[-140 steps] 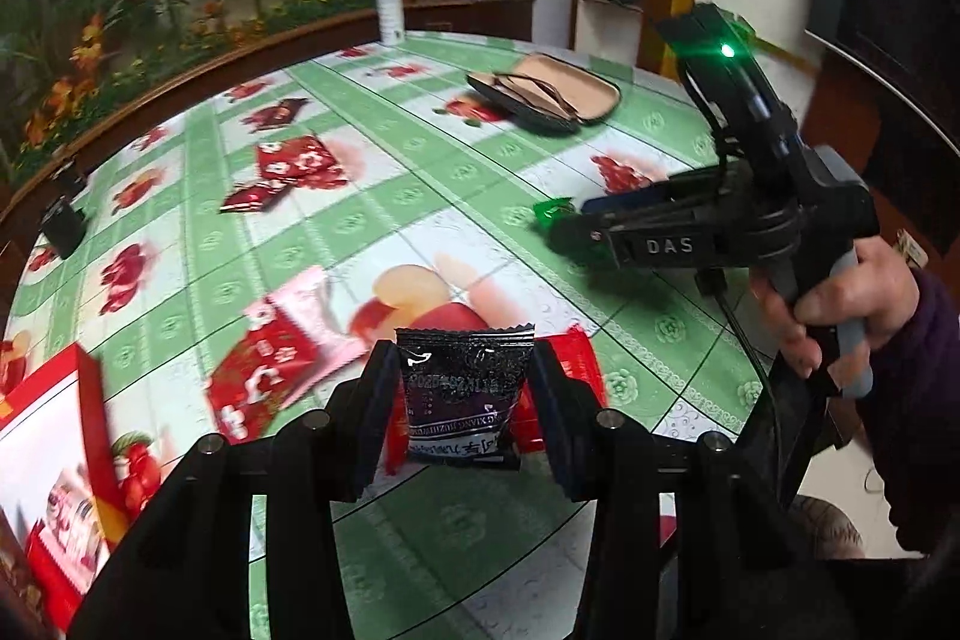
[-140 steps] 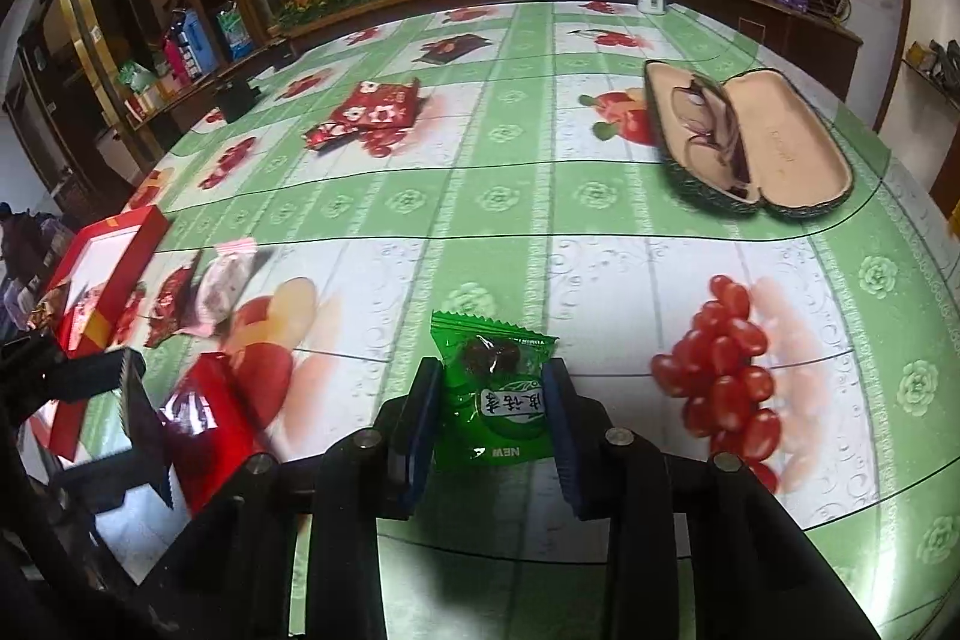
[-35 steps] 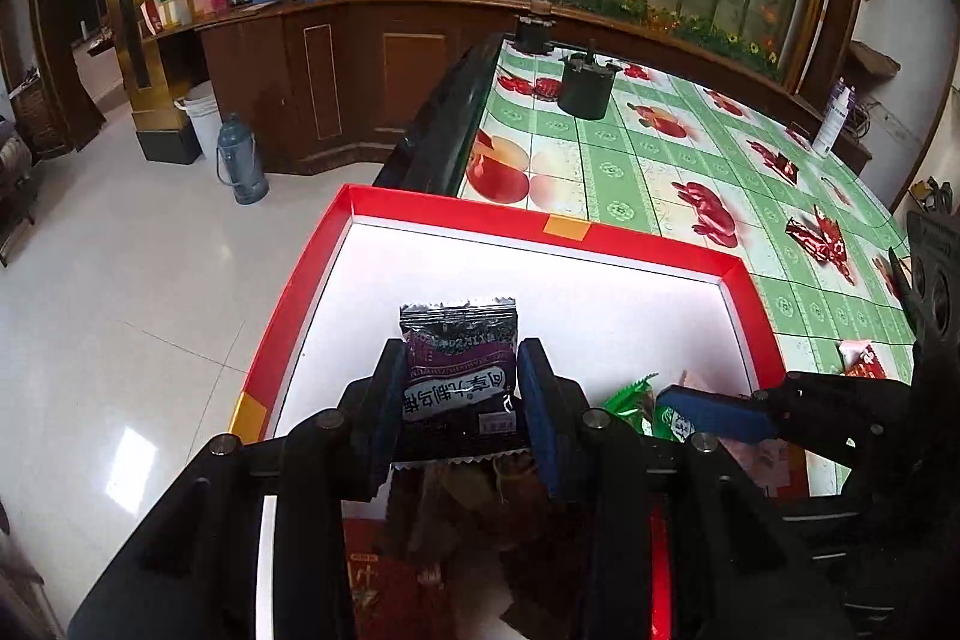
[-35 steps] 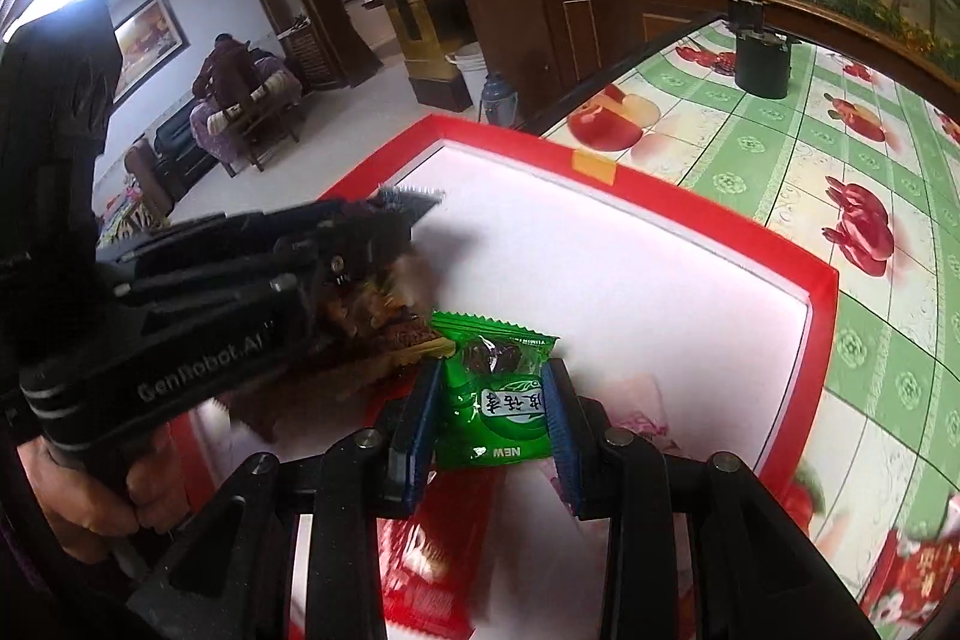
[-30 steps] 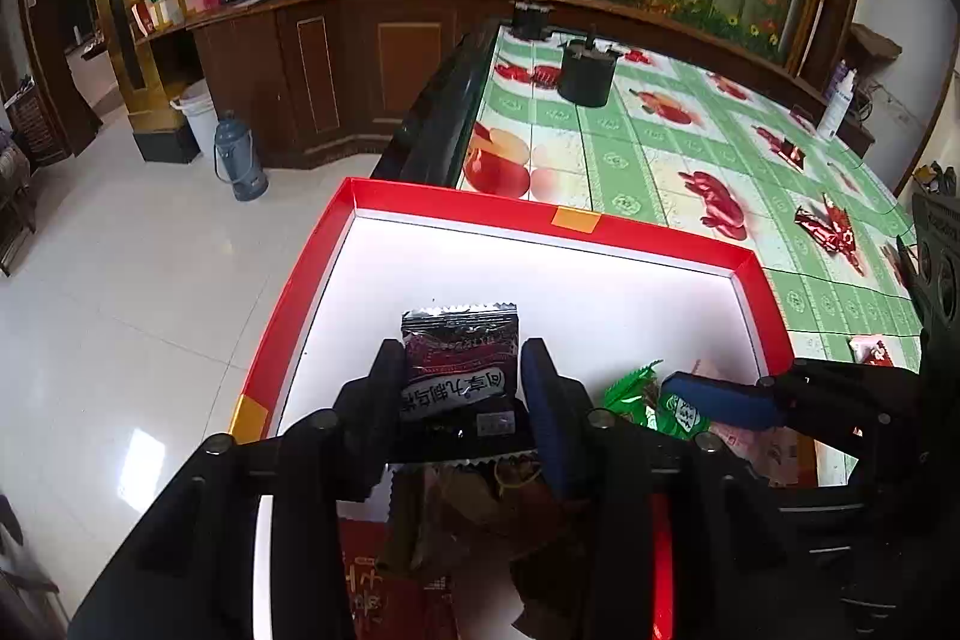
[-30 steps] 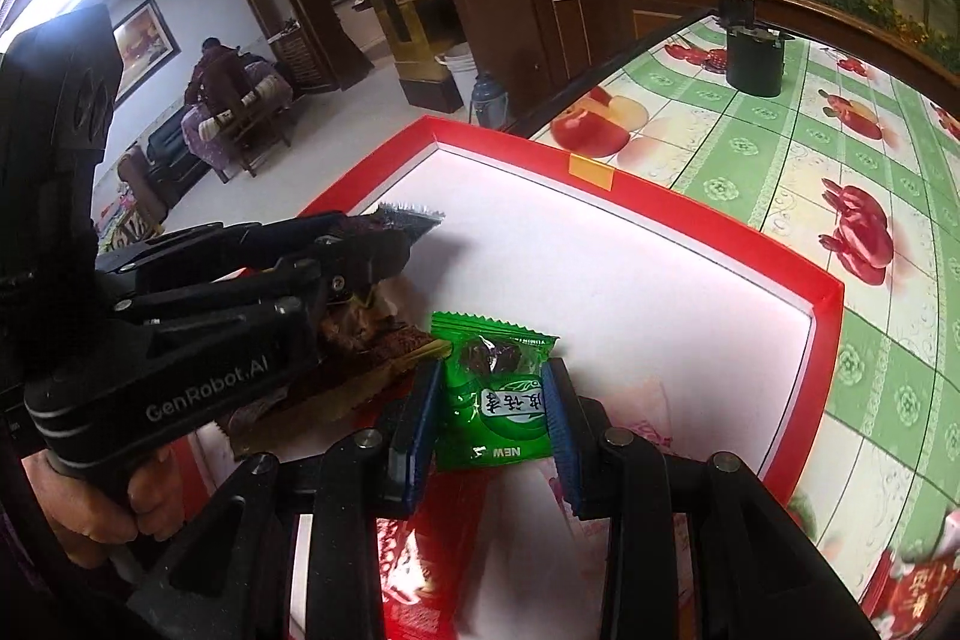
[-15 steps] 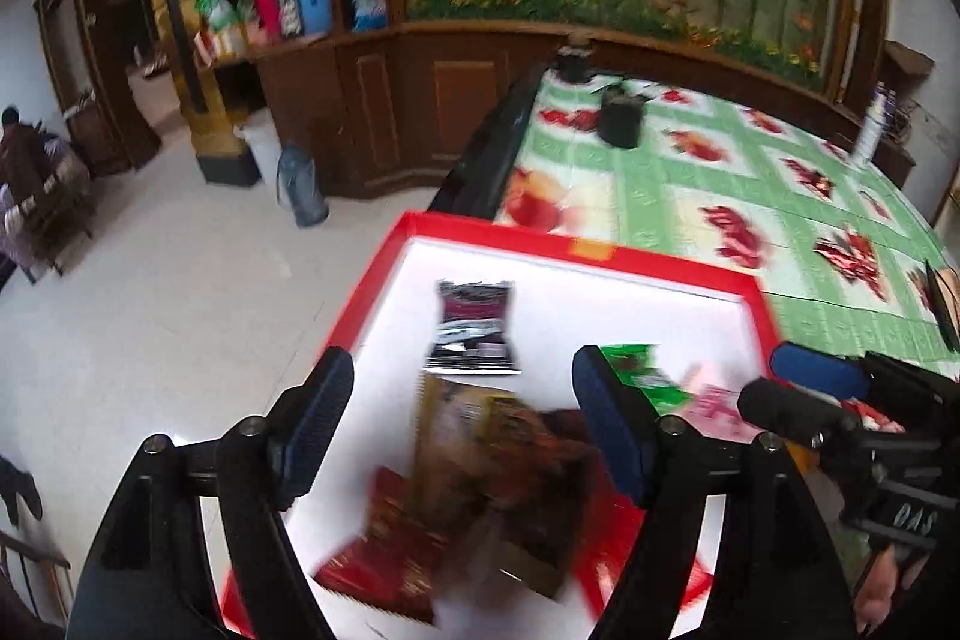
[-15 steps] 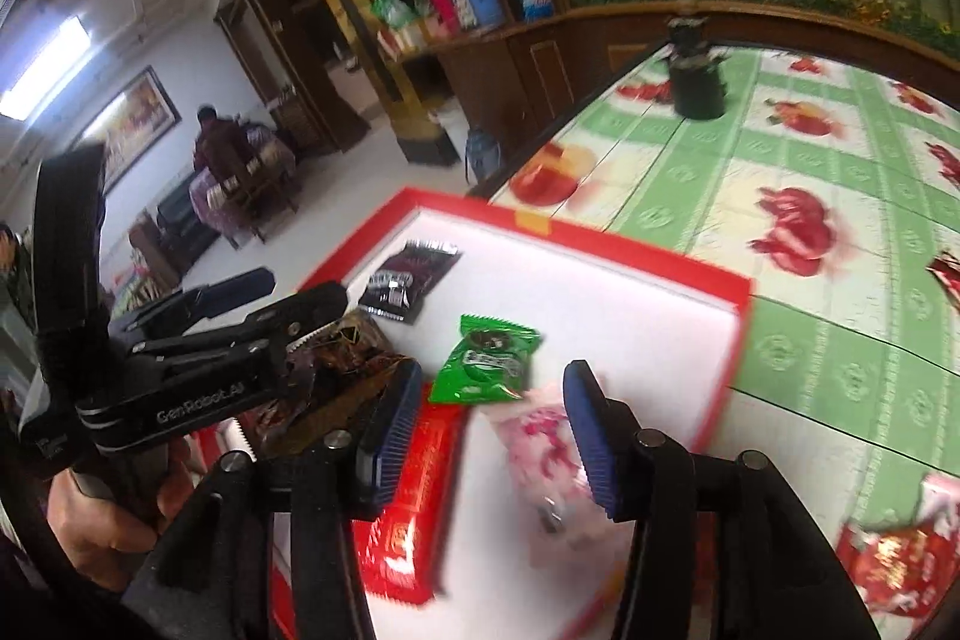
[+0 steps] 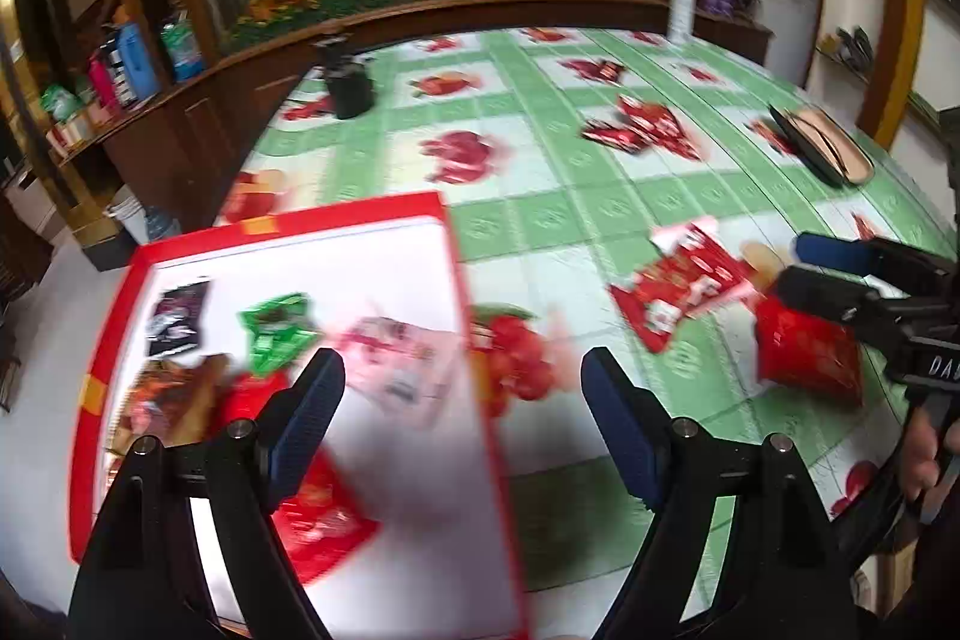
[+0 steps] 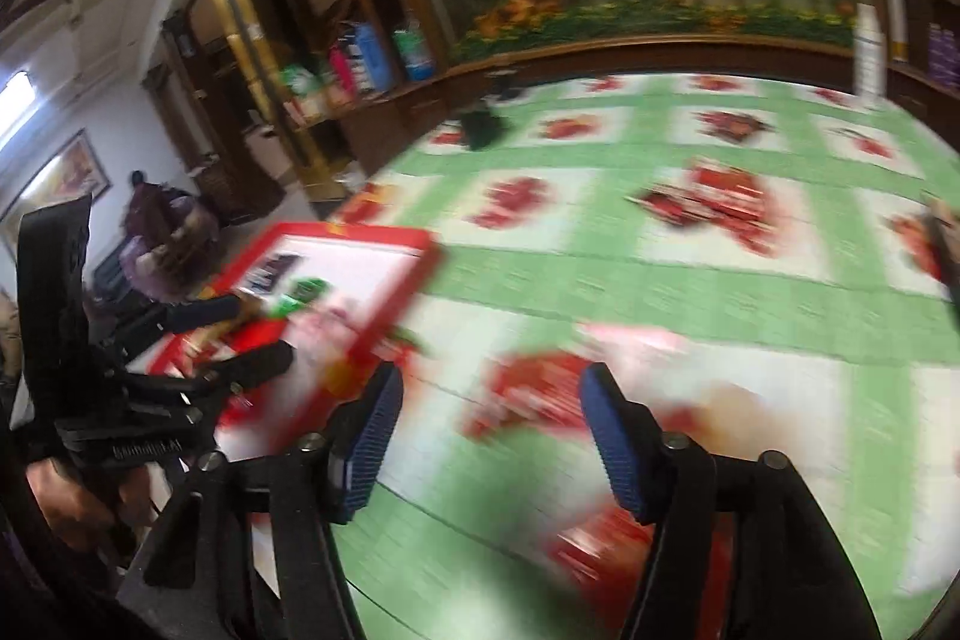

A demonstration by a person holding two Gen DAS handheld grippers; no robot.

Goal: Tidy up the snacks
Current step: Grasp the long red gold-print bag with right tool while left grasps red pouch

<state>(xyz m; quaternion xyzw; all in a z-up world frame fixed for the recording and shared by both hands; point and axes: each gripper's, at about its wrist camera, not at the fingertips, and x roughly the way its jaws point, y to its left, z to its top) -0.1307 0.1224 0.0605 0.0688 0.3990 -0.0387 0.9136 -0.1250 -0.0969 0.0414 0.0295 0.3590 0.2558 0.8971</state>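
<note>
Left gripper (image 9: 462, 388) jaws wide, empty, above red box (image 9: 288, 223) edge; green snack (image 9: 277, 331) just left. Right gripper (image 10: 486, 421) wide, empty, over red packets (image 10: 528, 397).

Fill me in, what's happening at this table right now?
A person is sorting snack packets into a red box at the edge of a table. Both grippers are open and empty: the left gripper hangs over the box's edge, the right gripper over the tablecloth. A black packet, a green packet and a pink one lie inside the box. Loose red packets lie on the table. The right view is blurred.
</note>
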